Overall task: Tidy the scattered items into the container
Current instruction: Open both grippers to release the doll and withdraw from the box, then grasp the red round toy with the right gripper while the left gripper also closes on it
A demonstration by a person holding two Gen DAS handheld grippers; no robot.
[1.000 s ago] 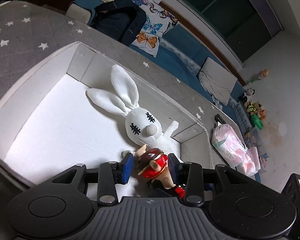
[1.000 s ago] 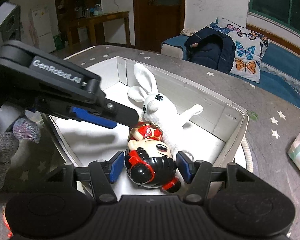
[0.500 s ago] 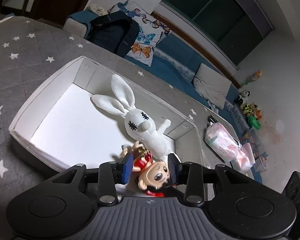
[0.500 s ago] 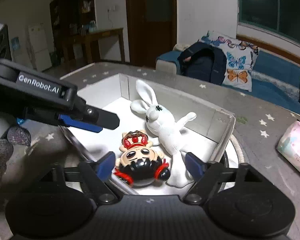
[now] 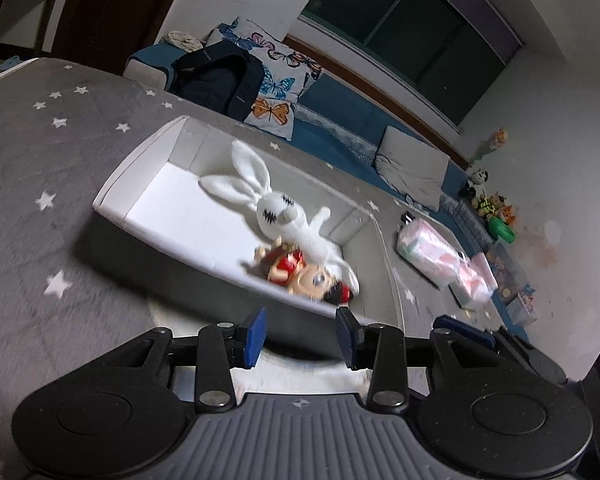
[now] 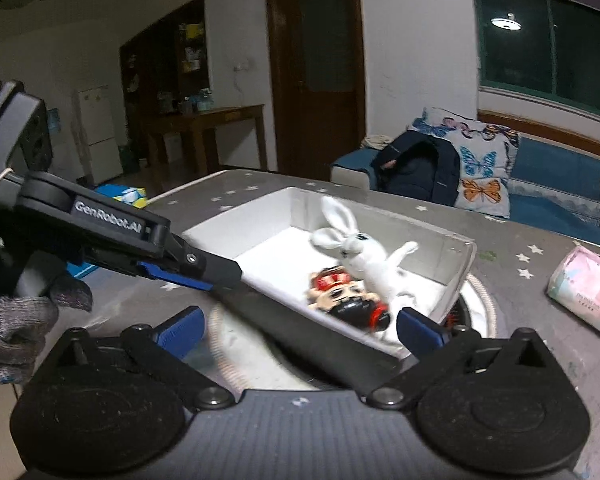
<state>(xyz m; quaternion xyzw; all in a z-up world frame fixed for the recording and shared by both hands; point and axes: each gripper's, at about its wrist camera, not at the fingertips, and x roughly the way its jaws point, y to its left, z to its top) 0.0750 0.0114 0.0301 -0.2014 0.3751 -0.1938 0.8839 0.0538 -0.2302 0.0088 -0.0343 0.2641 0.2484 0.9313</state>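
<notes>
A white open box (image 5: pixel 116 208) (image 6: pixel 228 232) sits on the grey star-patterned table. Inside it lie a white plush rabbit (image 5: pixel 284 216) (image 6: pixel 360 256) and a doll (image 5: pixel 304 276) (image 6: pixel 348 300) with a red outfit and black hair, side by side near the box's near right end. My left gripper (image 5: pixel 300 336) is open and empty, pulled back just outside the box's near wall. My right gripper (image 6: pixel 300 328) is open wide and empty, also back from the box. The left gripper's fingers (image 6: pixel 204 268) cross the right wrist view.
A pink and white plastic pack (image 5: pixel 428 248) (image 6: pixel 584 288) lies on the table right of the box. A round rimmed thing (image 6: pixel 480 304) shows under the box's near right corner. A sofa with a dark backpack (image 5: pixel 216 76) and butterfly pillows stands behind the table.
The doll was between both grippers' fingers above the box floor; it now lies in the box beside the rabbit. Both grippers have opened and drawn back away from the box.
</notes>
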